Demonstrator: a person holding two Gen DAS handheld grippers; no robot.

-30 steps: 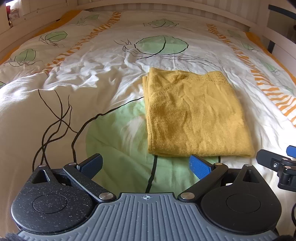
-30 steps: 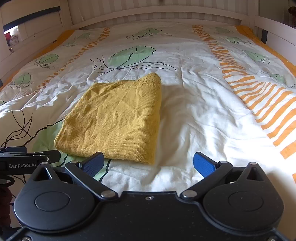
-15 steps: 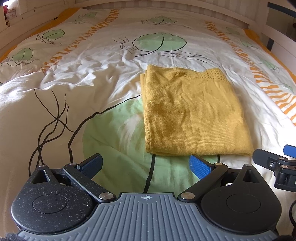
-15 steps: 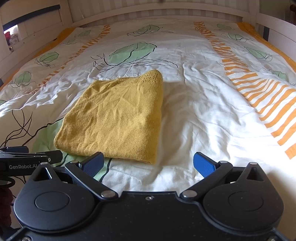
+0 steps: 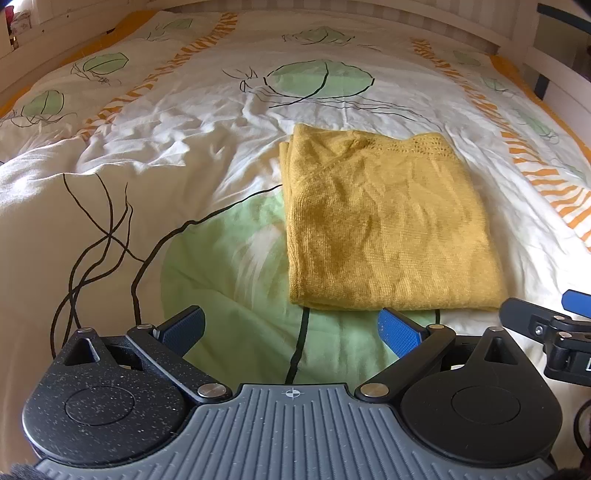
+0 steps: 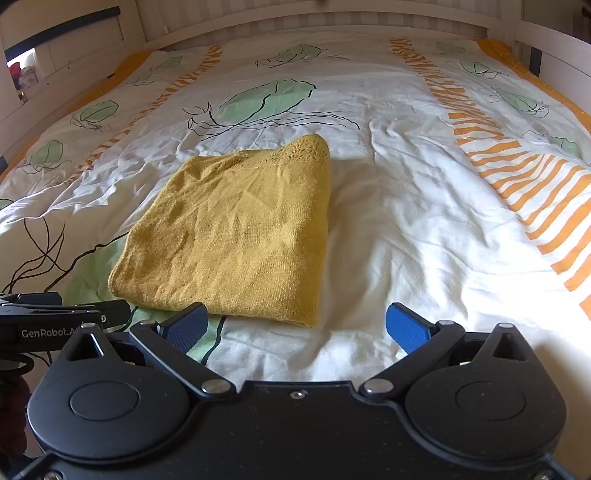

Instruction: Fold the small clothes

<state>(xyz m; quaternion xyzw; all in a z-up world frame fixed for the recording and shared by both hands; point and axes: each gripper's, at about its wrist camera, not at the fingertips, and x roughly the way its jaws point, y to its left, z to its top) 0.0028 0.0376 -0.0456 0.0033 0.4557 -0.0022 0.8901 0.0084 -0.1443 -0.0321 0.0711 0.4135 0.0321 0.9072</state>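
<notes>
A mustard-yellow knitted garment point(image 5: 388, 225) lies folded into a flat rectangle on the bed; it also shows in the right wrist view point(image 6: 236, 232). My left gripper point(image 5: 291, 330) is open and empty, just short of the garment's near edge and a little to its left. My right gripper point(image 6: 295, 326) is open and empty, at the garment's near right corner. The right gripper's side shows at the right edge of the left wrist view point(image 5: 554, 332), and the left gripper shows at the left edge of the right wrist view point(image 6: 51, 325).
The bed has a white duvet point(image 6: 424, 229) with green leaf prints and orange stripes. A white slatted headboard point(image 6: 332, 18) runs along the far end, with white side rails point(image 5: 561, 85) left and right.
Both grippers have tilted or drawn back slightly, so the garment sits a little lower in both views. The garment has not moved and both grippers stay open.
</notes>
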